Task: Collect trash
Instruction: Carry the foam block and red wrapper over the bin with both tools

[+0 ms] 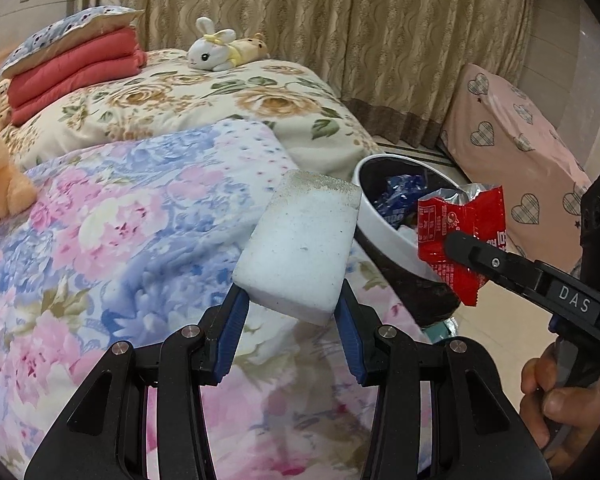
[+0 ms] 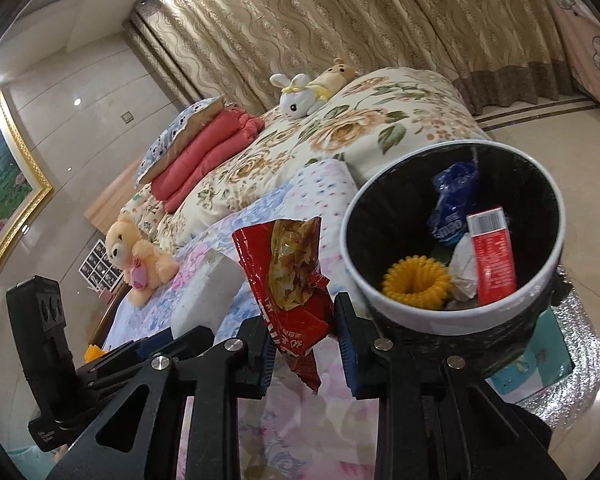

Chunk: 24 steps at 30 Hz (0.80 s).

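Observation:
My left gripper [image 1: 292, 308] is shut on a white foam block [image 1: 300, 240], its blue pads pressing the block's near end above the floral quilt. My right gripper [image 2: 304, 332] is shut on a torn red snack wrapper [image 2: 296, 280], held upright just left of the bin. The bin [image 2: 356, 264] has a white rim and black liner; it holds a blue wrapper [image 2: 452, 204], a red box [image 2: 494, 256] and a yellow ring [image 2: 416, 284]. In the left wrist view the red wrapper [image 1: 460, 236] hangs at the bin's rim [image 1: 376, 224], pinched by the right gripper [image 1: 460, 246].
The bed's floral quilt [image 1: 100, 220] fills the left, bearing folded red blankets [image 1: 72, 76], a white rabbit plush [image 1: 212, 46] and a bear plush [image 2: 140, 256]. The bin stands on a silver mat [image 2: 580, 360] beside a teal box [image 2: 532, 368]. A curtain [image 1: 300, 8] hangs behind.

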Tool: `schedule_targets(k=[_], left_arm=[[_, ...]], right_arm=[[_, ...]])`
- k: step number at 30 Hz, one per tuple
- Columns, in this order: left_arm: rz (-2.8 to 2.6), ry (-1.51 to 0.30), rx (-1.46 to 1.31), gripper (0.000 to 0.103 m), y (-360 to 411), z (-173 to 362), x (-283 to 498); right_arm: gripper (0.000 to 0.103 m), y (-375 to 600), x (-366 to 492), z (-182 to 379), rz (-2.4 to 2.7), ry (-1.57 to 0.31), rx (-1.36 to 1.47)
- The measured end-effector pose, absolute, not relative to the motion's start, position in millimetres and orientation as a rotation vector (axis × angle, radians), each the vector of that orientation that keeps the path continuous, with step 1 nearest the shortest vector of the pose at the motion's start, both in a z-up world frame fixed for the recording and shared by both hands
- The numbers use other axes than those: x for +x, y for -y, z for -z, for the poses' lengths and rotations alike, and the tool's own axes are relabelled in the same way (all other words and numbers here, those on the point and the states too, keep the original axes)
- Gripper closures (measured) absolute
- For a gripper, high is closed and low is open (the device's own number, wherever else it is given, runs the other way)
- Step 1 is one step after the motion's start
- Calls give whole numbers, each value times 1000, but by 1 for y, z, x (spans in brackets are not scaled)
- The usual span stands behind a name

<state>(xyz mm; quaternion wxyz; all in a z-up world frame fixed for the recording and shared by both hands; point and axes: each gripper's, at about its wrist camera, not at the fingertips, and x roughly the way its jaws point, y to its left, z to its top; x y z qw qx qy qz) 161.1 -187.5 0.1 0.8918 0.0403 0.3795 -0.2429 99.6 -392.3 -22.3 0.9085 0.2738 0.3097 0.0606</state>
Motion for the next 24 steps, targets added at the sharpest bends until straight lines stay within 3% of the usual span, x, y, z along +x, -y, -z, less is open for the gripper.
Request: schedule_targets(k=[24], left_arm=[[594,-774,135,60,240,-9,160]], right_arm=[[76,435,87,20,-35,-607,593]])
